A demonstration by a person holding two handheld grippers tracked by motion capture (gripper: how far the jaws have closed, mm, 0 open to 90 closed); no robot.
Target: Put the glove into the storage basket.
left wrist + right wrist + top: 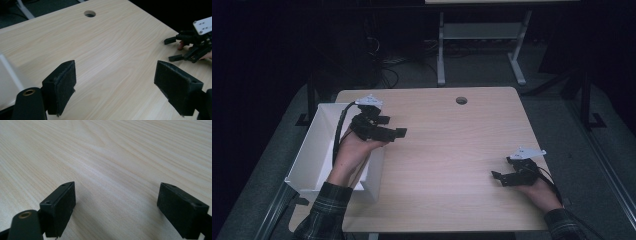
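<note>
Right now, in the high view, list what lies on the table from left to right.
White box → left gripper, jaws open → round hole in the table → right gripper, jaws open.

No readable text, views perhaps too dim

Dim room, dark grey carpeted floor [492,70]. Light wood-grain rectangular table [452,150] with a round cable hole [461,100] near its far edge. Beyond it, a white metal-framed desk base [482,35] and tangled black cables [384,65] on the floor.
</note>
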